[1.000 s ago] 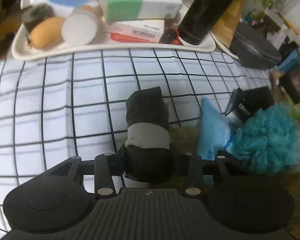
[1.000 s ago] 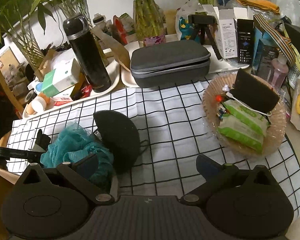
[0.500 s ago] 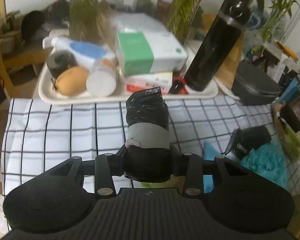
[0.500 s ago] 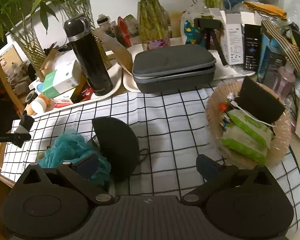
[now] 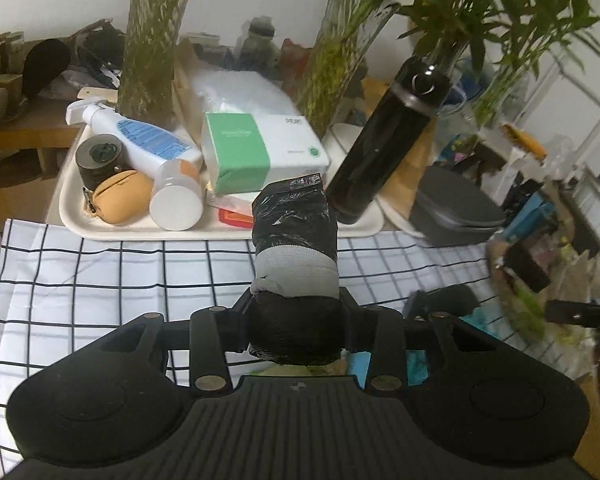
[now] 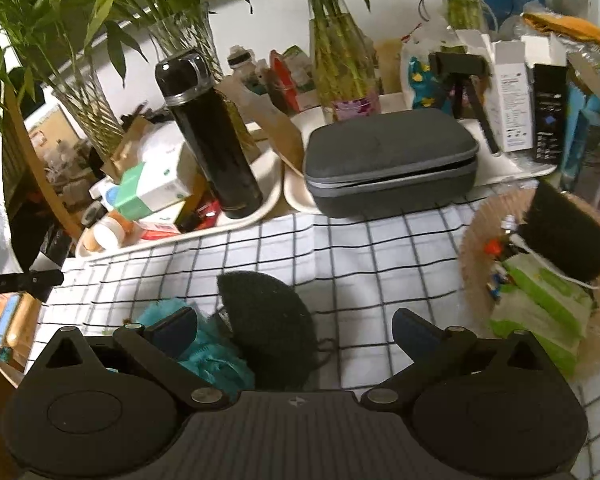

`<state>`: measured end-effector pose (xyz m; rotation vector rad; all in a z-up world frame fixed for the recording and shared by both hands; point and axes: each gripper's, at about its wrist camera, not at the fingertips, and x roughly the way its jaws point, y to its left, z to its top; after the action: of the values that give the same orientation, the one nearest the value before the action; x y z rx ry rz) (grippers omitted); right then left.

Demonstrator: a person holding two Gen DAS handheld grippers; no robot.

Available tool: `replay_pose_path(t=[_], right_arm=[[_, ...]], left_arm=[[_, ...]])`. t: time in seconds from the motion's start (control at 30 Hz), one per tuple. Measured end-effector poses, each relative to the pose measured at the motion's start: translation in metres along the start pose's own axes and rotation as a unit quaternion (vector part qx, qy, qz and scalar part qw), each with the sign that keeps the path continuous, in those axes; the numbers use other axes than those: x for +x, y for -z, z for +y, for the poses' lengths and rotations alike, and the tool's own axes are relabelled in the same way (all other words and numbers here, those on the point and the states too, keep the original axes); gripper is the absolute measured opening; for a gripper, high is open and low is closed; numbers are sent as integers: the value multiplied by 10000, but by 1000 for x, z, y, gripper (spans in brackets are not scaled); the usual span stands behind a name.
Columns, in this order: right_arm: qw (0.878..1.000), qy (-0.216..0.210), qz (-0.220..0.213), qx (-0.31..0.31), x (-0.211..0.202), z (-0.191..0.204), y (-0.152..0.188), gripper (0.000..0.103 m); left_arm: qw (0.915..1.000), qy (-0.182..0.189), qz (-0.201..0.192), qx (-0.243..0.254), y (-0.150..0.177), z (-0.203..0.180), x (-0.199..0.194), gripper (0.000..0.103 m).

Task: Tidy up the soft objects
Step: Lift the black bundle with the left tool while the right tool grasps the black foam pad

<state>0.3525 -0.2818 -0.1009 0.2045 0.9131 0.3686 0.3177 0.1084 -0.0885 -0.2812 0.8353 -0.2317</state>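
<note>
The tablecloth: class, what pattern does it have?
White tablecloth with a black grid of thin lines; clearest in the right wrist view.

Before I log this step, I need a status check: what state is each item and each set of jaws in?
Left gripper: jaws shut on the roll.
Black and grey roll: held, lifted clear of the checked cloth.
Right gripper: jaws open, empty.
Teal bath pouf: lying on the cloth.
Black half-round pad: resting against the pouf.
Grey case: closed.
Black flask: upright, capped.

Bare checked cloth (image 6: pixel 364 248) at mid-frame of the right wrist view leaves passing room. A grey zip case (image 6: pixel 392 160) and black flask (image 6: pixel 212 136) block the upper frame, a woven tray (image 6: pixel 476 236) the right.
</note>
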Motion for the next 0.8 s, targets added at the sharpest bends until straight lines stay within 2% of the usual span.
replay_pose_path(t=[0.13, 0.23, 0.37, 0.6, 0.73, 0.77, 0.8], right_arm=[[9993, -353, 127, 42, 13, -3, -1, 101], [9982, -531, 278, 19, 26, -6, -2, 92], [9970, -578, 502, 102, 47, -15, -3, 88], [9928, -735, 852, 420, 89, -36, -4, 71], [9856, -1106, 981, 820, 110, -46, -1, 71], [9824, -1228, 1035, 957, 114, -49, -1, 69], [9791, -1333, 1090, 1078, 117, -51, 0, 62]], left_arm=[[9998, 173, -21, -32, 1, -3, -3, 40], [9996, 287, 9, -16, 1, -6, 0, 40], [9991, 415, 30, 33, 2, -9, 3, 40], [9989, 453, 46, 72, 2, -11, 7, 40], [9989, 470, 23, 25, 1, -8, 7, 40], [9989, 466, 20, 6, 1, -8, 7, 40], [9989, 465, 18, -1, 1, -8, 7, 40]])
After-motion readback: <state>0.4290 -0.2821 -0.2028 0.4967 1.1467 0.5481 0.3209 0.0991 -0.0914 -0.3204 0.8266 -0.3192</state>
